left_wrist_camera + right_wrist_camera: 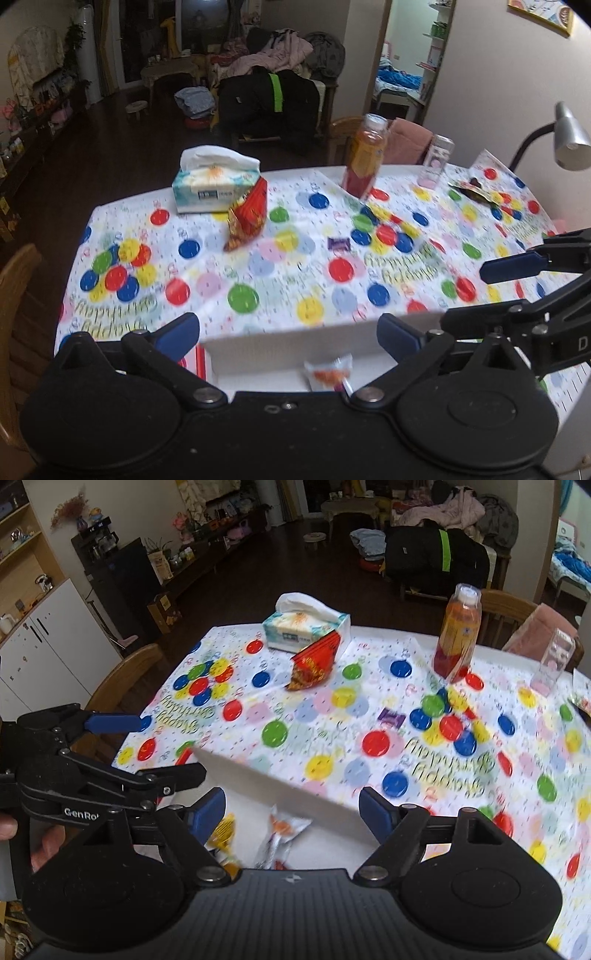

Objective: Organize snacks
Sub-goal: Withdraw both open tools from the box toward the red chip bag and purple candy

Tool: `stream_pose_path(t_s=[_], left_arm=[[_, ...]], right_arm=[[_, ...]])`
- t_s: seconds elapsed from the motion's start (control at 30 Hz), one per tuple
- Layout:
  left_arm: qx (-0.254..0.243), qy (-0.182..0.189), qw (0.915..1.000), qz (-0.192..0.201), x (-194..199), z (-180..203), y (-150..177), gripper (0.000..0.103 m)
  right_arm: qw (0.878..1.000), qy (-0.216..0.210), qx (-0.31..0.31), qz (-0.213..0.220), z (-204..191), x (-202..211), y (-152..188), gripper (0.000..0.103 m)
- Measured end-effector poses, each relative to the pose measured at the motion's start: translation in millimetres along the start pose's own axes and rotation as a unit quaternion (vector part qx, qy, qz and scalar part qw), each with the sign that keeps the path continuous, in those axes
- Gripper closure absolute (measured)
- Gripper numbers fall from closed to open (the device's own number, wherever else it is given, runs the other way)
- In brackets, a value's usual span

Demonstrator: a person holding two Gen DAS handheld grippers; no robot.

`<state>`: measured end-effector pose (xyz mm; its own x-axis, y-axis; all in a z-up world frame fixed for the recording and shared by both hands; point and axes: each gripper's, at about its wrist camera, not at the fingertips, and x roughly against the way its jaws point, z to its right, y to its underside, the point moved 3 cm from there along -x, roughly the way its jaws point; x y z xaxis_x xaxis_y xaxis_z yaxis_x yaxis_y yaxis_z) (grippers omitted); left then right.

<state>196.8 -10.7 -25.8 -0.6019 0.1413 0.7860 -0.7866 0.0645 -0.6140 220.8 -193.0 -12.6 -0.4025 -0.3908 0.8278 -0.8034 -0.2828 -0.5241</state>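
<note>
Right claw (pixel 291 808) gapes above white box (pixel 280 775).

Both grippers are matte black with blue pads on the fingers: left gripper (pixel 288 332), right gripper (pixel 291 806). Round silver pivot screws sit behind the fingers, and white "GenRo" lettering marks the left one's side

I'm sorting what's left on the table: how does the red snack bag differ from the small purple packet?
The red snack bag is far bigger than the small purple packet. The bag stands propped against the tissue box; the packet lies flat, alone mid-table. The bag is red and gold, the packet purple. Both sit outside the white box.
</note>
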Motion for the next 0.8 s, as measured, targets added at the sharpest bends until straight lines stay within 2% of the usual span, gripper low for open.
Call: stream_pose_path(t_s=[0.37,0.57,0.8], left_arm=[[0.019,-0.042,0.9989,0.011,-66.8,-11.3,-63.9,0.001],[0.021,-0.052,0.9984,0.002,-108.8,-19.3,-84.5,0.001],[-0.001,-0.059,0.9982,-0.002,-155.2,-23.3,-102.7,0.001]], right_arm=[[1.0,0.008,0.016,-0.022,74.2,-56.1,-54.9,0.024],[0.998,0.015,0.036,-0.046,101.2,-97.8,-67.6,0.024],[0.995,0.022,0.064,-0.07,127.6,-149.9,-75.9,0.024]])
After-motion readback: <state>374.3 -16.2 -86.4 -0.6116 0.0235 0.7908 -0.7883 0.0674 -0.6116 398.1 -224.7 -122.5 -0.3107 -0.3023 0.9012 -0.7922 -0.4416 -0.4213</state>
